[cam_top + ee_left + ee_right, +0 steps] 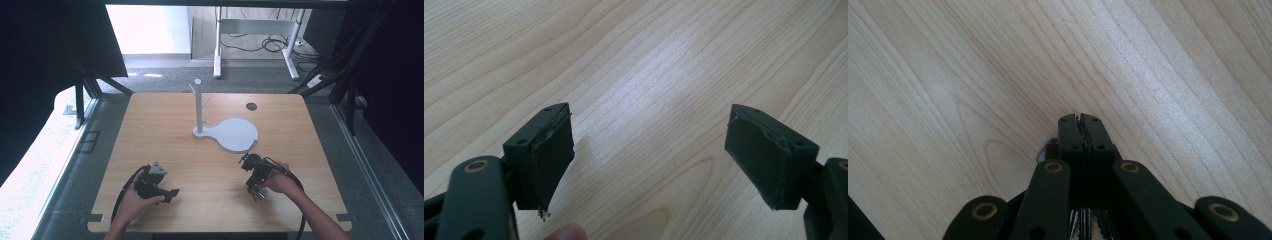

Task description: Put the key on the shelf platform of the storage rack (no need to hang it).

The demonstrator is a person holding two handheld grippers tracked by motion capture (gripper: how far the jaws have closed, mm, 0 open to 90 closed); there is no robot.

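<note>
My left gripper [169, 191] rests low over the near left part of the wooden table [165, 130], held by the person's left hand. In the left gripper view my left gripper [649, 155] stands open, its two black pads wide apart over bare wood with nothing between them. My right gripper [254, 186] is held at the near right, just in front of the white stand. The right gripper view shows my right gripper [1079, 120] shut, pads pressed together close above the wood with nothing visible between them.
A white stand with an upright post [198, 105] and a round flat base [235, 134] sits at the table's middle. A dark round hole [251, 106] is at the back right. Black frame bars flank the table. Cables trail from both grippers.
</note>
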